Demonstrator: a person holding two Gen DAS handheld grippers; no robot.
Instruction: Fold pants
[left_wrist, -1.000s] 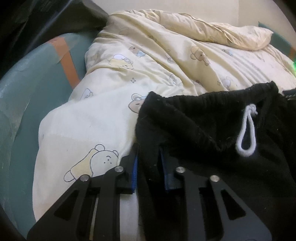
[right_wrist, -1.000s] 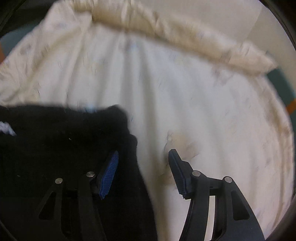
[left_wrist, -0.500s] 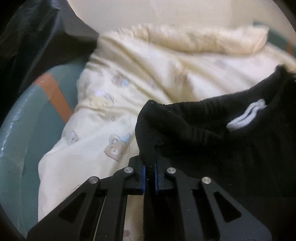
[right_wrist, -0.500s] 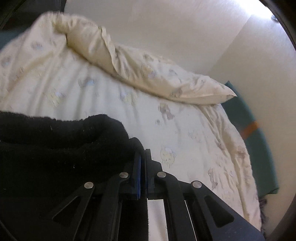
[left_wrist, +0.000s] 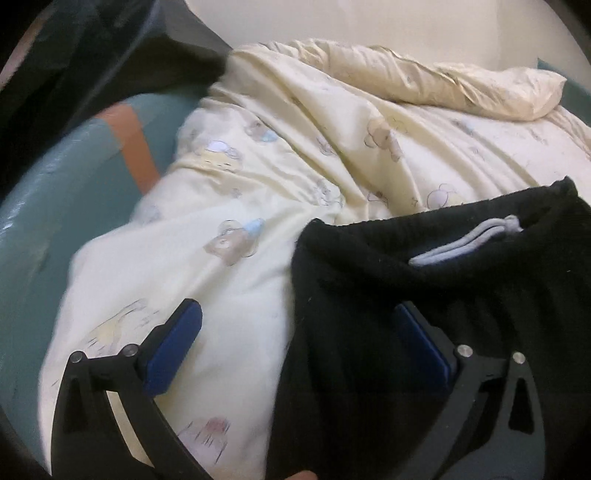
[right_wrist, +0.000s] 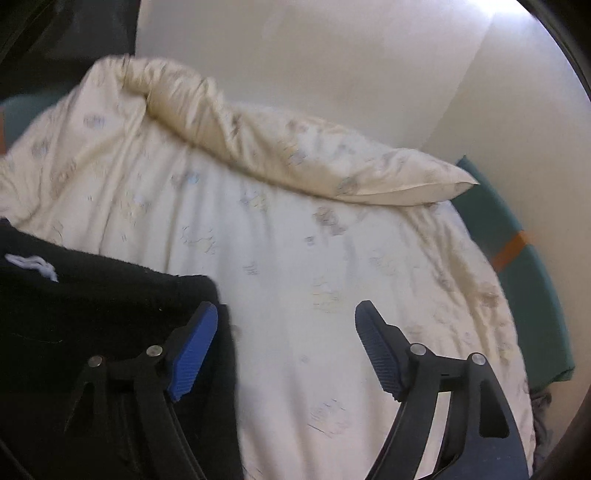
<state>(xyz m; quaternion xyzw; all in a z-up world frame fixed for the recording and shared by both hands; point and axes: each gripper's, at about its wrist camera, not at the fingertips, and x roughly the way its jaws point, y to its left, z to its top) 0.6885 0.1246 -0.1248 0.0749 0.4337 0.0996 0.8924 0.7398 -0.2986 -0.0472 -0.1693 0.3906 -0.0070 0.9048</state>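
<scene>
Black pants (left_wrist: 424, 314) lie on the bed, with their waistband and white drawstring (left_wrist: 465, 240) toward the far side. My left gripper (left_wrist: 295, 328) hangs over the waistband's left corner. Its jaws are opening wide, and the cloth's edge lies loose between the blue pads (left_wrist: 173, 343), which do not press on it. In the right wrist view the pants (right_wrist: 92, 314) fill the lower left, drawstring (right_wrist: 33, 264) at the edge. My right gripper (right_wrist: 284, 332) is opening too. Its left finger is over the pants' right edge and its right finger over the duvet, gripping nothing.
A cream duvet (left_wrist: 258, 184) with a bear print covers the bed, with a rolled fold (right_wrist: 277, 155) along the back. The teal mattress with an orange stripe (left_wrist: 136, 147) shows on the left and on the right (right_wrist: 517, 258). A pale wall (right_wrist: 332, 55) stands behind.
Half a second ago both grippers were shut on the waistband corners. Both have now opened and let the pants go. The right gripper has lifted away.
</scene>
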